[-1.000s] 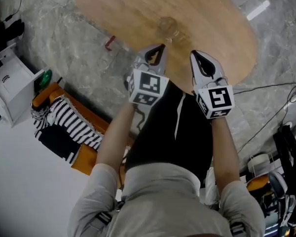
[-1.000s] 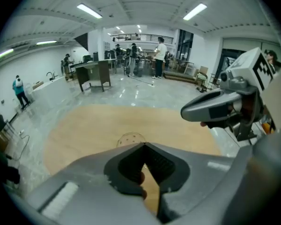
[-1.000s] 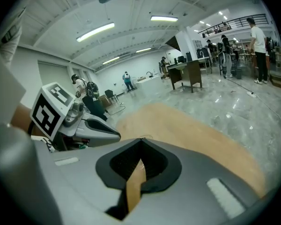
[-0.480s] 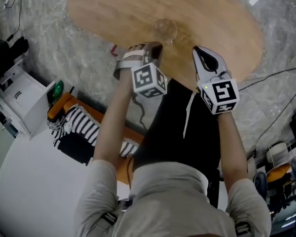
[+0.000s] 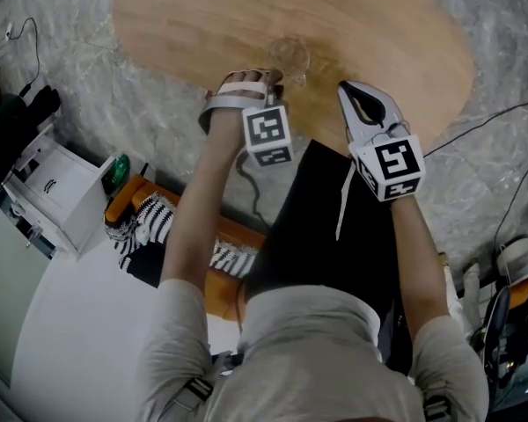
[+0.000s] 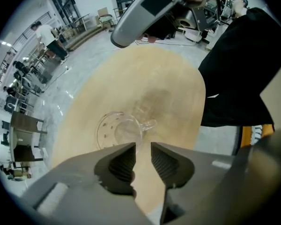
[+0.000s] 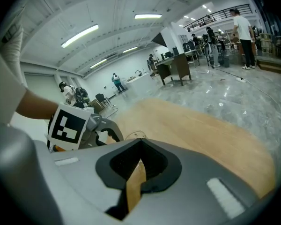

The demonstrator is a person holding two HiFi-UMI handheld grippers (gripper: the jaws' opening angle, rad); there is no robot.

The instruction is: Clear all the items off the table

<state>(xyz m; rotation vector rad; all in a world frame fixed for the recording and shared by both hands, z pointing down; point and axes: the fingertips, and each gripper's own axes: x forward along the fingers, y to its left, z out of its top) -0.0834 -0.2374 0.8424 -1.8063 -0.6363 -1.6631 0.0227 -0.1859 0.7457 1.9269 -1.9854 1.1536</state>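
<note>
Approach step: left gripper [image 6: 143, 149], jaws slightly apart, points at the glass mug [image 6: 124, 130] on the table [image 6: 173, 83]; right gripper [image 7: 140, 143] is pressed together. Next move, probably: pinch the rim.

Left gripper [image 6: 143, 149] rolled sideways, jaws narrowly apart, empty; right gripper [image 7: 140, 143] beside it, jaws together; both forearms outstretched

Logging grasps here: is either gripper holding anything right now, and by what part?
Nothing is held. The left gripper has its jaws slightly apart, just short of the glass cup. The right gripper is shut with nothing between its jaws.
</note>
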